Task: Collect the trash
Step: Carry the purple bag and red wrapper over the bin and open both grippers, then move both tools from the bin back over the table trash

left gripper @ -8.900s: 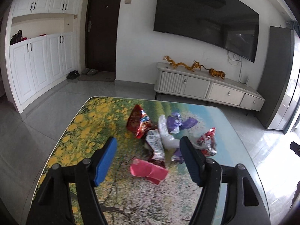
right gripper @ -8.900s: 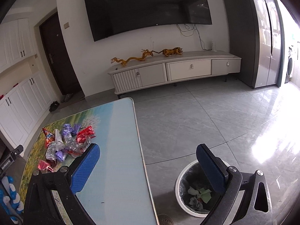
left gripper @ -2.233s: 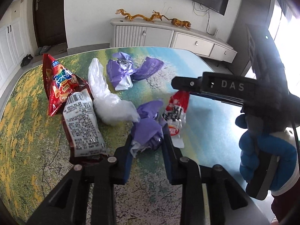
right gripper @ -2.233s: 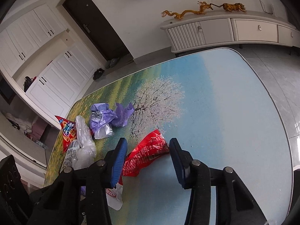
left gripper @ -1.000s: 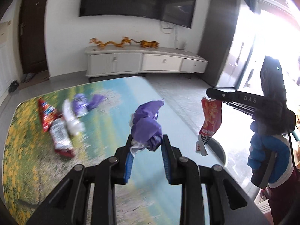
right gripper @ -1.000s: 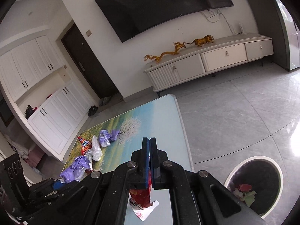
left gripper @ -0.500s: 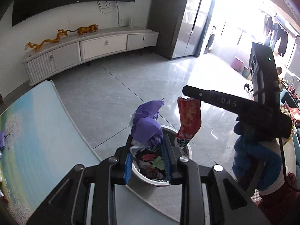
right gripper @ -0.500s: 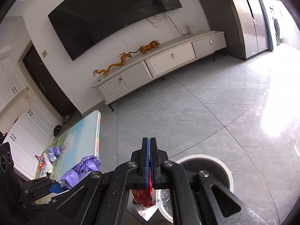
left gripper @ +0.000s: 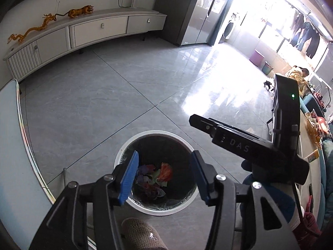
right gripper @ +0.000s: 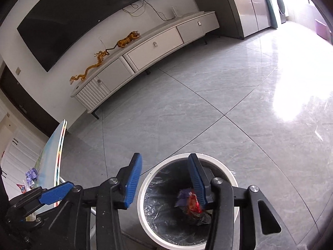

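Observation:
A round white trash bin with a dark liner stands on the grey floor; it also shows in the right wrist view. The purple wrapper and red wrapper lie inside it among other trash; they also show in the right wrist view, purple and red. My left gripper hangs open and empty over the bin. My right gripper is open and empty above the bin too, seen from the side in the left wrist view.
The table's edge runs along the left, with leftover wrappers on its far end. A slippered foot stands just before the bin. A white TV cabinet lines the far wall.
Both grippers have opened over the bin. The purple wrapper and the red wrapper have dropped from them into the bin.

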{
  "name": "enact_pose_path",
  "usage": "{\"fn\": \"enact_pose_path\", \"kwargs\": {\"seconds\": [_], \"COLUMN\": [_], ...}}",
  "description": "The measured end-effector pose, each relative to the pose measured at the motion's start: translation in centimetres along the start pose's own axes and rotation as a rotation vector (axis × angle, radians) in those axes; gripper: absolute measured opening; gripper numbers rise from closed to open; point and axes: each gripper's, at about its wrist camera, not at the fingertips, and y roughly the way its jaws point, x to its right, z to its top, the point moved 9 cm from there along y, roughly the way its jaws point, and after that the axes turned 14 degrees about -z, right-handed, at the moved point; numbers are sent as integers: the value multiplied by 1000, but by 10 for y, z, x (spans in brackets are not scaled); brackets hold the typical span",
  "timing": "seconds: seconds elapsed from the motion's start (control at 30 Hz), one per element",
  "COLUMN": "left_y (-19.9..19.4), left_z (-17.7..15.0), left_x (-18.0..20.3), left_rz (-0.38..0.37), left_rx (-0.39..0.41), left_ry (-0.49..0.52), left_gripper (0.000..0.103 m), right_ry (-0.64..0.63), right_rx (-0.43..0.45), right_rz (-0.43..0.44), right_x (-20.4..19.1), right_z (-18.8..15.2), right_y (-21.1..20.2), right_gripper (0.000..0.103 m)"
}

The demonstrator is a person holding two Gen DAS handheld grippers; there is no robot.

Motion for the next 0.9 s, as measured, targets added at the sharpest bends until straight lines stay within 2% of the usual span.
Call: {"fn": "enact_pose_path", "kwargs": {"seconds": [0.17,0.27,0.43,0.6,0.9], "left_y": [-17,-41,-83,-130,-236], "left_z": [4,9,16,8,-23], "left_x": [-5,-11,-25,-41,-94], "left_rz": [37,75,147,225,371], "left_rx": [49,107,197,256,391], "left_ry": [-3,-9,-15,-14,-91], "left_gripper": [50,50,50,50,50], "right_ry": [15,29,49,68,30], "right_rx": [23,56,142,236,379], "right_rz": [-14,-23,-38,-13,86], "right_x": [10,10,7,-5,-62], "right_z": [3,8,23,38,54], "right_y": [-9,-22,-54,-97,-172], "right_gripper": [48,57,83,101,103]}}
